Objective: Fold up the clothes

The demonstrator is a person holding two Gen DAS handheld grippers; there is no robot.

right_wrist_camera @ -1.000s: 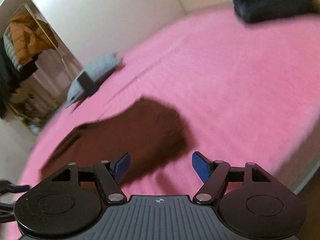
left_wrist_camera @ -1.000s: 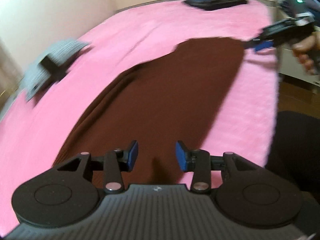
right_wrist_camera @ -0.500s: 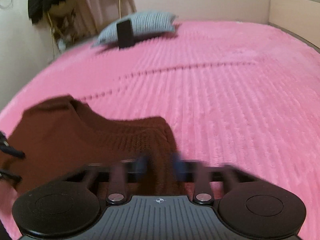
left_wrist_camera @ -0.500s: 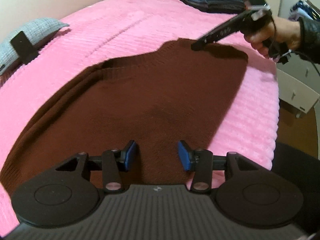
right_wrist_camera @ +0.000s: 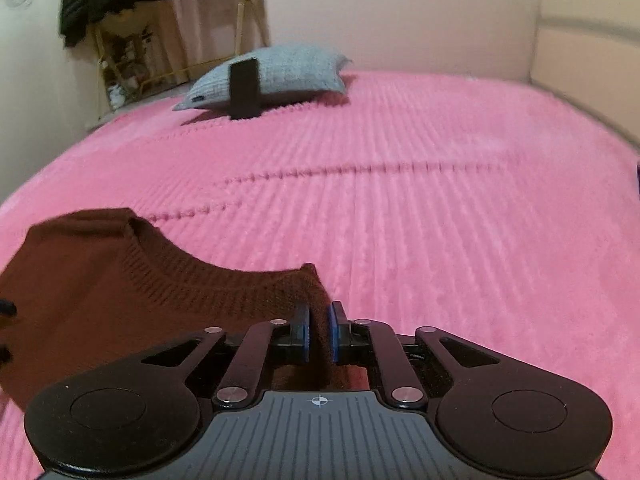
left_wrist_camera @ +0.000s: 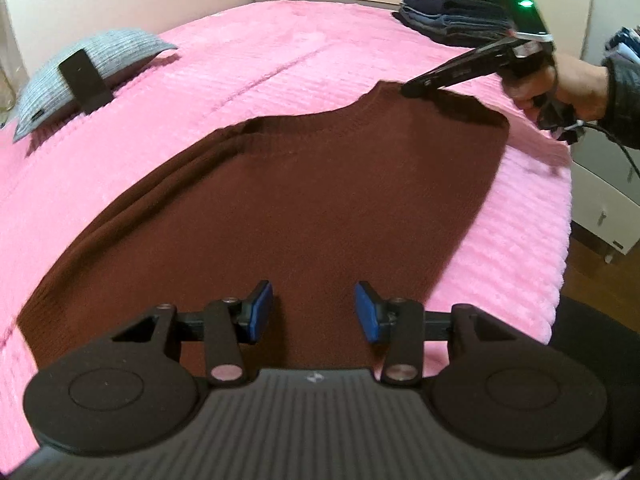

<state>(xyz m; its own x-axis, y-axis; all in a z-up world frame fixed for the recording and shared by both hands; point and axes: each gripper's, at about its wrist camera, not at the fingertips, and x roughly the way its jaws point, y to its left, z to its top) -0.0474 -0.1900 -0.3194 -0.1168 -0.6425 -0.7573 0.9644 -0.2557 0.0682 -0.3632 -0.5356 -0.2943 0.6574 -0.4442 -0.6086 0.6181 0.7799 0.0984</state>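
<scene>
- Looking along the left gripper point(left_wrist_camera: 314, 312) first: a second ago this view was tilted and smeared, and the right gripper point(left_wrist_camera: 408, 90) hung off the far right corner of the brown sweater point(left_wrist_camera: 288, 208); now the view is level and sharp, and that far claw has its tip down on the sweater's shoulder just beside the neckline.
- The left claw's blue pads point(left_wrist_camera: 262, 310) stand partly apart over the sweater's near hem, with nothing pinched between them; the gap looks the same as in the earlier frames.
- The sweater lies spread flat on the pink bedspread point(left_wrist_camera: 516, 216), neckline away from this camera, near the bed's right edge. A stack of folded clothes point(left_wrist_camera: 448, 12) sits at the far corner.
- Turning to the right wrist view: its jaws were wide and empty a second ago, blurred mid-closing half a second ago, and are now closed on a fold of knit at the shoulder by the ribbed collar point(right_wrist_camera: 224, 280).
- My reading: one corner is secured and the near hem is not yet gripped, so the fold itself has hardly begun.
- Writing: none I can read. A green light shows on the right hand's device, and the small black block point(right_wrist_camera: 244, 90) propped against the grey pillow point(right_wrist_camera: 280, 74) bears no legible mark.
</scene>
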